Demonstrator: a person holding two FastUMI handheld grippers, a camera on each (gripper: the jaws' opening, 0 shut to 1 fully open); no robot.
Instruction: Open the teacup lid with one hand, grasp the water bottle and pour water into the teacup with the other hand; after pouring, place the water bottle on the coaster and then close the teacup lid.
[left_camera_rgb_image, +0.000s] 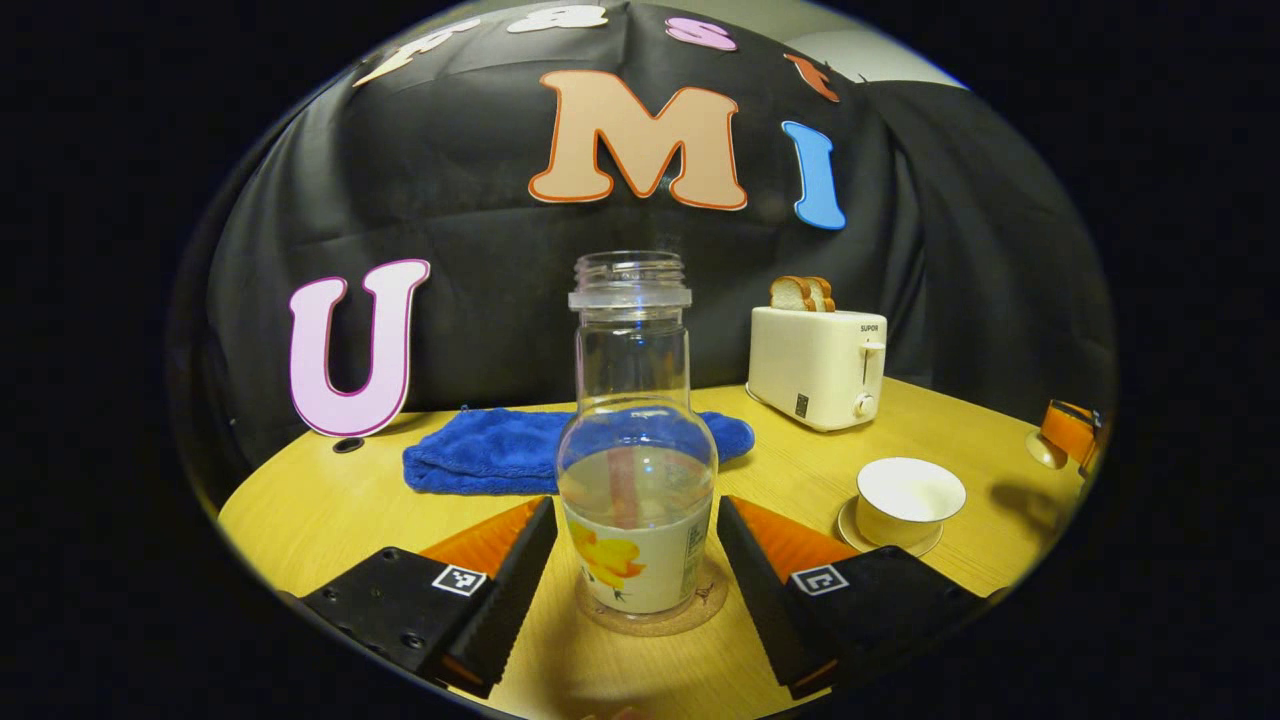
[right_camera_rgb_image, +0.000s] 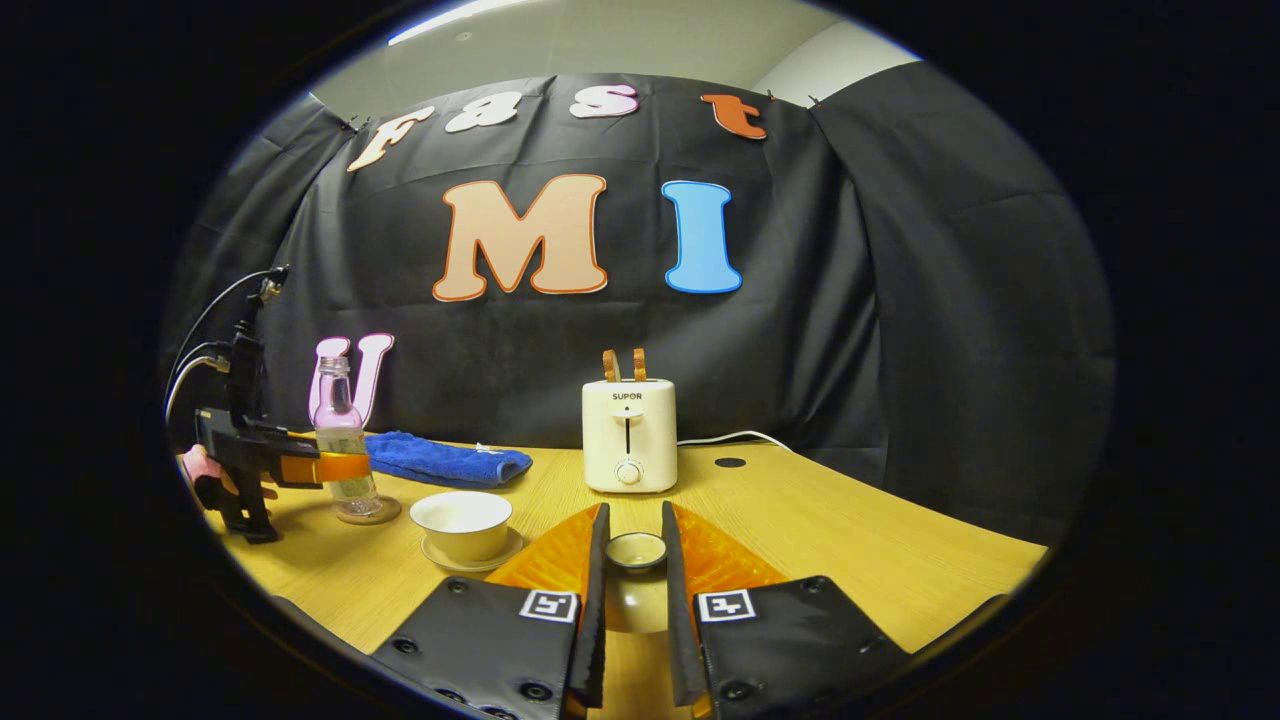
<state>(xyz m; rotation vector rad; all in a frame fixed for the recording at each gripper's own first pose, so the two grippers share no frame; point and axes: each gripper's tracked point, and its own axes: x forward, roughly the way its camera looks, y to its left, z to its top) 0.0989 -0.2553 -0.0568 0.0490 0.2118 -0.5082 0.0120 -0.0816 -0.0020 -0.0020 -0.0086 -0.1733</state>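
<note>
A clear water bottle (left_camera_rgb_image: 637, 450), uncapped and partly full, stands upright on a round cork coaster (left_camera_rgb_image: 655, 615). My left gripper (left_camera_rgb_image: 637, 505) is open, with a finger close on each side of the bottle's body. The cream teacup (left_camera_rgb_image: 908, 500) sits uncovered on its saucer to the right of the bottle. In the right gripper view, my right gripper (right_camera_rgb_image: 634, 512) is shut on the small cream teacup lid (right_camera_rgb_image: 636, 550), held above the table to the right of the teacup (right_camera_rgb_image: 462, 522). The left gripper (right_camera_rgb_image: 300, 465) and a hand appear far left at the bottle (right_camera_rgb_image: 340, 440).
A white toaster (right_camera_rgb_image: 628, 435) with two bread slices stands at the back, its cord trailing right. A folded blue towel (left_camera_rgb_image: 520, 452) lies behind the bottle. The yellow wooden table (right_camera_rgb_image: 850, 540) curves along its near edge.
</note>
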